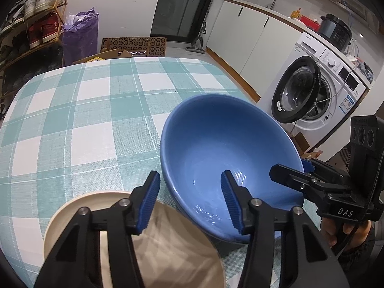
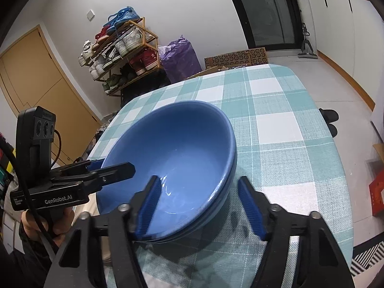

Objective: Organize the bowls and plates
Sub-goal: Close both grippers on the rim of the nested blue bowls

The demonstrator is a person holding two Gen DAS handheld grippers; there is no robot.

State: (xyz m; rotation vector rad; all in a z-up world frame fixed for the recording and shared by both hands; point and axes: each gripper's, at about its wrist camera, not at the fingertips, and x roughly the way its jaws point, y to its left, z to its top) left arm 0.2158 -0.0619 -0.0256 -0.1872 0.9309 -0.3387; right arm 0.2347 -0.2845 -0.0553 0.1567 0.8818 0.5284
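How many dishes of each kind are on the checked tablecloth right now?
Blue bowls: 2, nested one inside the other; the double rim shows in the right wrist view.
Beige plates: 1, beside the bowls.
Total: 3 dishes.

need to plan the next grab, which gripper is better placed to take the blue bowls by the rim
Either, narrowly the left. Both open grippers straddle the blue bowls' rim: left gripper one side, right gripper opposite. The left also hangs over the beige plate, perhaps their destination.
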